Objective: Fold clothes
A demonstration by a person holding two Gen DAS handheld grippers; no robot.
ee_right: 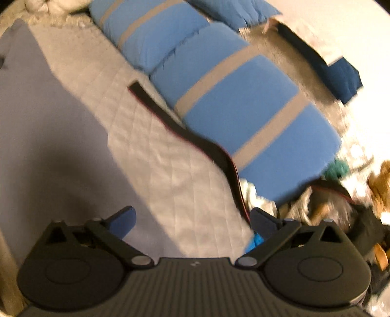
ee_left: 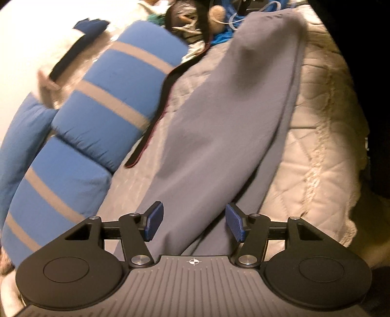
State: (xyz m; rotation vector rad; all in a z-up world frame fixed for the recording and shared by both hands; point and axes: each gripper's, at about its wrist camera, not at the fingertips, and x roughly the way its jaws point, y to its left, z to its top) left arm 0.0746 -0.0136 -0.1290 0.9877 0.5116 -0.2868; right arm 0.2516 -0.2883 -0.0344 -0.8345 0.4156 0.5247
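A long grey garment (ee_left: 219, 117) lay stretched lengthwise along a white quilted bed (ee_left: 316, 146), beside blue pillows with grey stripes (ee_left: 117, 102) and a dark strap (ee_right: 185, 131). The left gripper (ee_left: 194, 223) hovered over the garment's near end, jaws spread, empty. The right gripper (ee_right: 192, 219) hung above the quilt, jaws spread wide, holding nothing.

The far pile of clutter (ee_left: 195, 22) at the head of the bed is too blurred to identify item by item. In the right wrist view, motion blur smears the heap of things (ee_right: 341, 195) beside the striped blue pillow (ee_right: 243, 117). The grey garment (ee_right: 36, 109) runs off the left edge there. The dark strap (ee_left: 156, 117) passes under the pillow, its far end hidden.
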